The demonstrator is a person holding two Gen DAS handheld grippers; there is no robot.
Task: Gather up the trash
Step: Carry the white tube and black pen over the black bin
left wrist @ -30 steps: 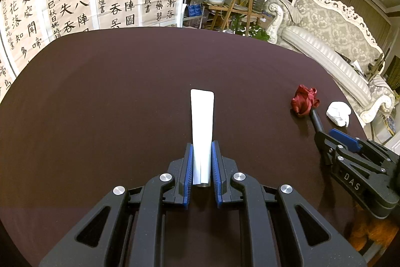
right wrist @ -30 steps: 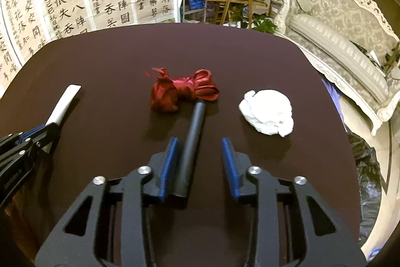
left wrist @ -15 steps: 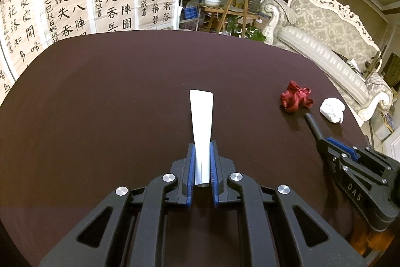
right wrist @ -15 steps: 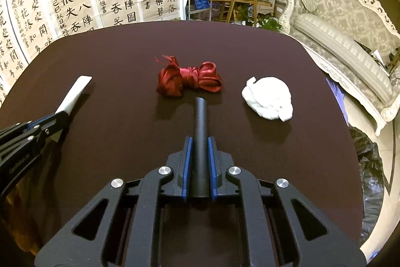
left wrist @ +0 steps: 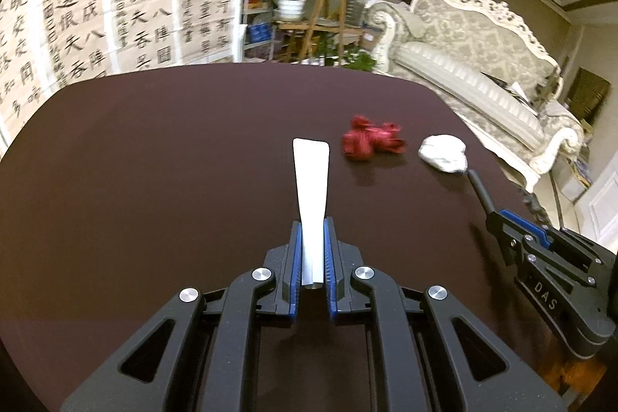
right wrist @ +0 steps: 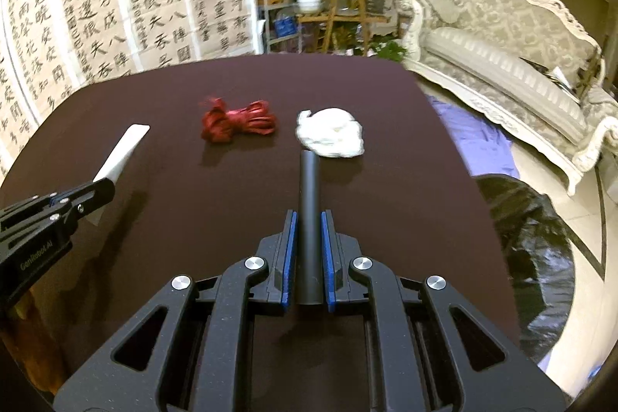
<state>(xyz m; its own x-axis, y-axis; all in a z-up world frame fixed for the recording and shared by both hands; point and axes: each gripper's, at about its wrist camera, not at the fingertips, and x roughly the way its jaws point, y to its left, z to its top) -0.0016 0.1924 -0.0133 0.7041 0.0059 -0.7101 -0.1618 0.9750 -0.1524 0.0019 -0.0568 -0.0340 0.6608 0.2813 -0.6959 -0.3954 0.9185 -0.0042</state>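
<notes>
Right wrist view showed your right hand-held gripper (right wrist: 309, 257) clenched on the black rod (right wrist: 309, 203), its tip touching the white wad (right wrist: 330, 138) near the desk's (right wrist: 405, 219) right edge, while the left hand-held gripper (left wrist: 312, 257) gripped the white scoop (left wrist: 311, 188); you needed slow sweeps.

red bundle (left wrist: 371, 138): motion-blurred in the left wrist view, material unclear
black rod (right wrist: 310, 219): rear end hidden between the right gripper (right wrist: 309, 219) pads
white strip (left wrist: 311, 203): base hidden inside the left gripper (left wrist: 312, 230)
black bag (right wrist: 533, 257): on the floor beside the table (right wrist: 386, 95), partly hidden by its edge
</notes>
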